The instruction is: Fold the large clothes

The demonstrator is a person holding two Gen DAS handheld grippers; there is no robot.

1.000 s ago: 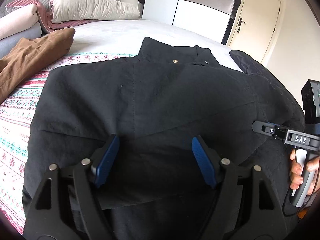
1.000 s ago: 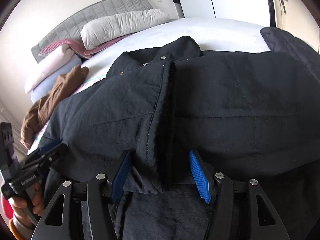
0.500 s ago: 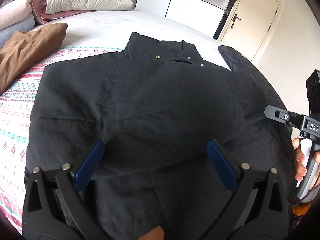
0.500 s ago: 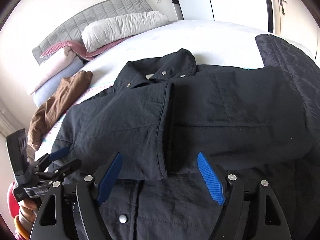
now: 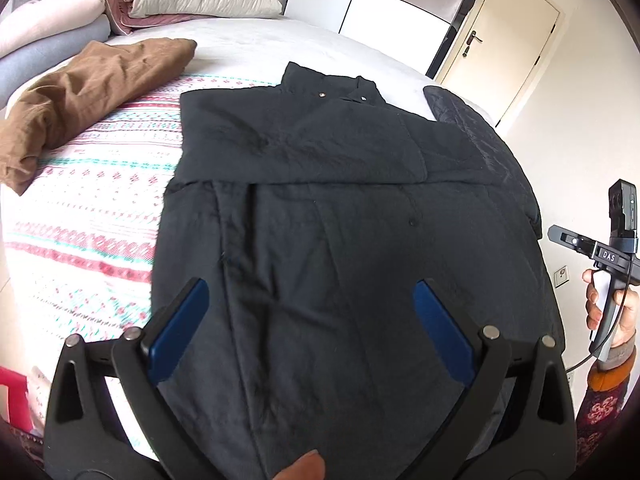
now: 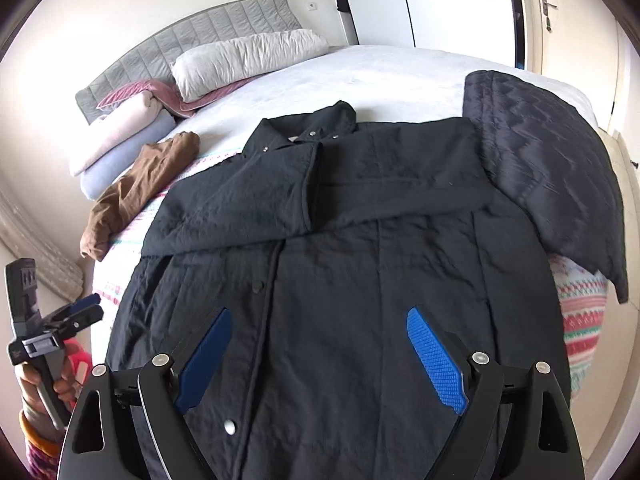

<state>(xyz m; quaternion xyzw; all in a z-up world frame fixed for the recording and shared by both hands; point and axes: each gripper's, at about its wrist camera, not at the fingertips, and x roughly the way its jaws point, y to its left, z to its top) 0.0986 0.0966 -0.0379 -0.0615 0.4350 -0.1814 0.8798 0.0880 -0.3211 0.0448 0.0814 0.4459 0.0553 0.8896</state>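
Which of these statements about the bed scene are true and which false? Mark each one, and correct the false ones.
1. Both sleeves of the black coat are folded across its chest. True.
2. The left gripper is clamped on the coat's hem. False: its jaws stand wide open with nothing held; they are above the coat.
3. A brown garment lies on the bed beside the coat. True.
4. The right gripper holds a pillow. False: it is open and empty; the pillow lies at the headboard.
5. The dark quilted piece lies on the coat's far side from the brown garment. True.
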